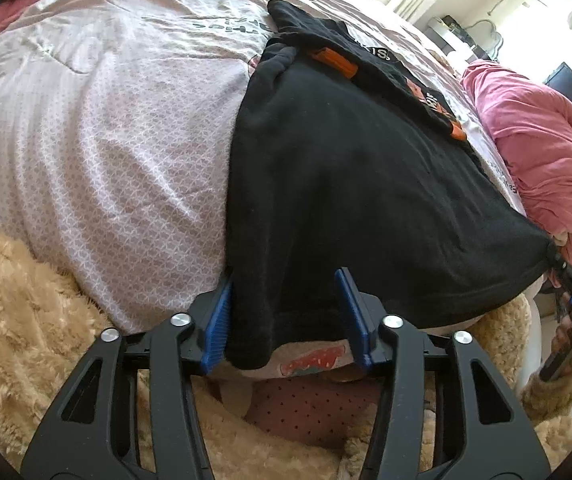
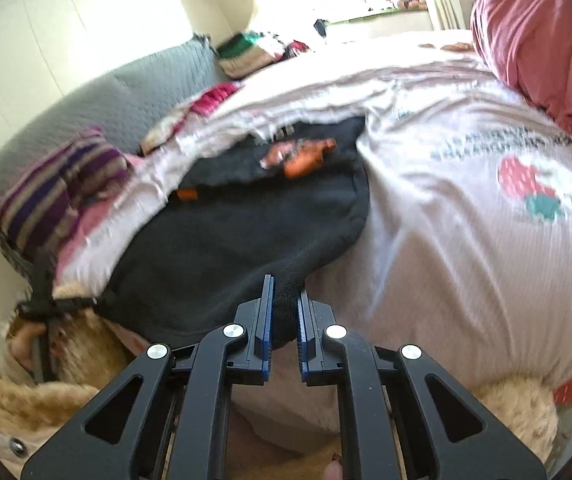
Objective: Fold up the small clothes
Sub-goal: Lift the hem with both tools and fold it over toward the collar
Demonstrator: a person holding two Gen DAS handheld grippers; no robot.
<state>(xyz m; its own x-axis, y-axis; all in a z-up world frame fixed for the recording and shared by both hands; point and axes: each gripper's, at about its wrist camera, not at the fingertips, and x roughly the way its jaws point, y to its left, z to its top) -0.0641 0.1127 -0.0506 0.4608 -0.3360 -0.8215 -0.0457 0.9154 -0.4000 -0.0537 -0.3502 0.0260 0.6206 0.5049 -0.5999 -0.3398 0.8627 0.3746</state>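
A small black garment (image 1: 346,184) with orange patches lies spread on the pale pink bedsheet (image 1: 105,140). My left gripper (image 1: 286,296) is open, its blue pads on either side of the garment's near left corner, which hangs over the bed edge. My right gripper (image 2: 284,292) is shut on the garment's other near corner (image 2: 286,312), and it shows at the right edge of the left wrist view (image 1: 562,268), pulling the hem taut. The garment also shows in the right wrist view (image 2: 237,232).
A pink pillow (image 1: 542,148) lies right of the garment, also in the right wrist view (image 2: 546,40). A fluffy beige blanket (image 1: 17,300) covers the near bed edge. A striped cushion (image 2: 57,192) and grey headboard (image 2: 125,96) sit at the left.
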